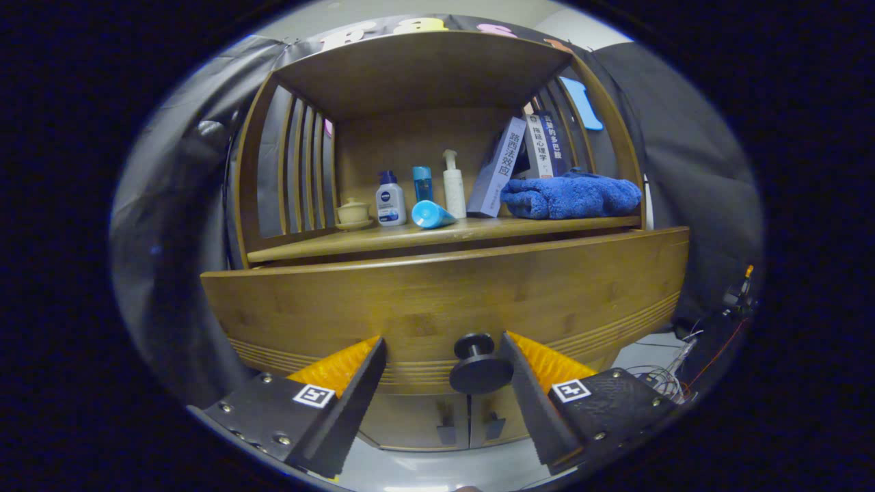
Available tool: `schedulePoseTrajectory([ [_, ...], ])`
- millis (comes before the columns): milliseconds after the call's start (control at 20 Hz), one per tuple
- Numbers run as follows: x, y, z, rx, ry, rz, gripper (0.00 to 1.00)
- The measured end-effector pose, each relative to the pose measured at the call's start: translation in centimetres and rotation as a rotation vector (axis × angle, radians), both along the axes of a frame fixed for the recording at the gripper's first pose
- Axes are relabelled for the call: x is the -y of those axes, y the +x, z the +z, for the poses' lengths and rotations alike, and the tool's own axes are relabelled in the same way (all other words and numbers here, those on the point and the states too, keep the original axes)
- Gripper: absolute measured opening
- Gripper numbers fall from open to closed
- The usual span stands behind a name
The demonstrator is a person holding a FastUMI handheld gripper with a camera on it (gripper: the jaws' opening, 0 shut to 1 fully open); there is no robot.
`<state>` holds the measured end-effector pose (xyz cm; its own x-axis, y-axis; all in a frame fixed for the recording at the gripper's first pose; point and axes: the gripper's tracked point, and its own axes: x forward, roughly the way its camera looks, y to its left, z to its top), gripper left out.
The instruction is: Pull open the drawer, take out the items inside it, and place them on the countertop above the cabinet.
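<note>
2 fingers of the gripper (443,348) are standing spread apart in front of the wooden cabinet (444,301), released and grasping nothing. Between them, closer to the right finger (530,383), the drawer's dark round knob (480,365) is sticking out from the drawer front (437,304); whether the right finger is touching the knob cannot be told, and the left finger (355,389) is sitting well clear of it. The drawer front is spanning the cabinet as a wide curved wooden panel with grooved lines along its lower part, and it is lying flush, so the drawer is looking closed and its contents are hidden. Below it, 2 small cabinet doors (451,420) are meeting at a centre seam.

Above the drawer, the tabletop (437,236) is carrying a row of things under a wooden roof with slatted sides. From the left, a small cream lidded cup (353,212) on a saucer is standing beside a white bottle with a blue cap (389,200). Next to it a blue tube (432,215) is lying on its side in front of an upright blue container (422,183), and a white pump bottle (453,184) is standing just beside those. Several books (519,160) are leaning behind a folded blue towel (571,197) at the right end. Loose cables (666,372) are lying on the floor beyond the right finger.
</note>
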<state>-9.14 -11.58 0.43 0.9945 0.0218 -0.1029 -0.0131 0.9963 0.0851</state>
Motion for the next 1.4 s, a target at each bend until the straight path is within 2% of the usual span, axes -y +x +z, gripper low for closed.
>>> schedulePoseTrajectory([
  [700,-0.1,6.5,0.1,0.095,0.072,0.008,1.00],
  [900,0.1,6.3,0.4,0.124,0.150,-0.001,1.00],
  [1400,0.1,6.4,0.4,0.141,0.156,0.000,1.00],
])
